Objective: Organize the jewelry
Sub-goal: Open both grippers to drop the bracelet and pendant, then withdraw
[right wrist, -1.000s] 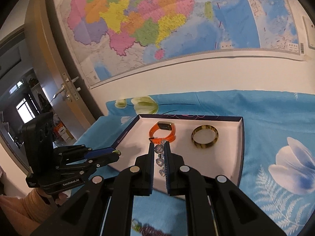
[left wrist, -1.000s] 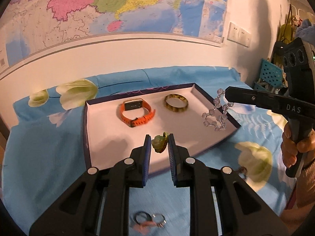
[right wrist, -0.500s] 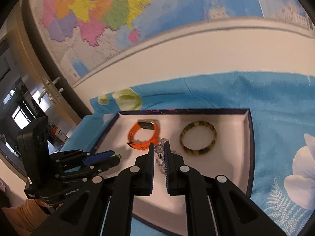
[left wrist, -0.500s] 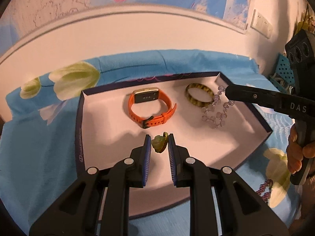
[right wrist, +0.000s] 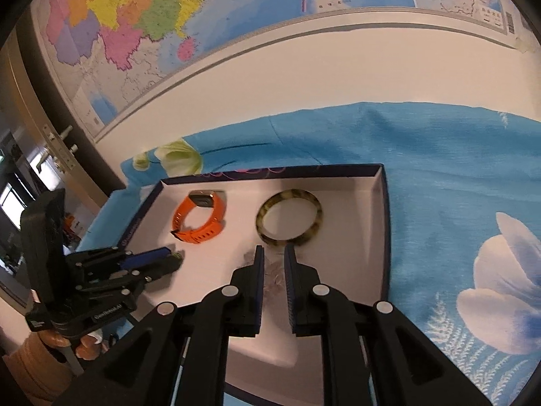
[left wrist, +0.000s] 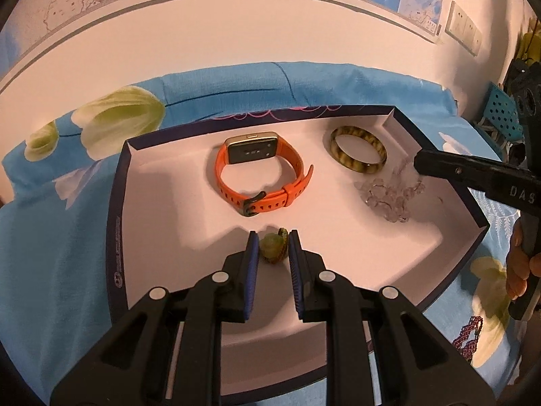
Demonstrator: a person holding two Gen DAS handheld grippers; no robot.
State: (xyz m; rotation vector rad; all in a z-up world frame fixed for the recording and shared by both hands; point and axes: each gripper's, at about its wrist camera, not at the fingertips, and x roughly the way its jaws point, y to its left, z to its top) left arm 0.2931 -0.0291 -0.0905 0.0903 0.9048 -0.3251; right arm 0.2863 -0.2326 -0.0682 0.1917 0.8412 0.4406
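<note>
Jewelry is going into the white tray [left wrist: 162, 223] on the bed. The green pendant [left wrist: 274, 246] sits between the narrow jaws of the left gripper [left wrist: 273, 248], low over the tray floor in front of the orange watch [left wrist: 260, 182]. The clear bead bracelet [left wrist: 389, 196] already lies in a heap beside the tortoiseshell bangle [left wrist: 358, 154]. The right gripper [right wrist: 272, 264] has just been opening, and the beads seem free of its pads. I think it is best to lower the pendant until it touches, release gently, then lift both grippers straight up so nothing catches.
</note>
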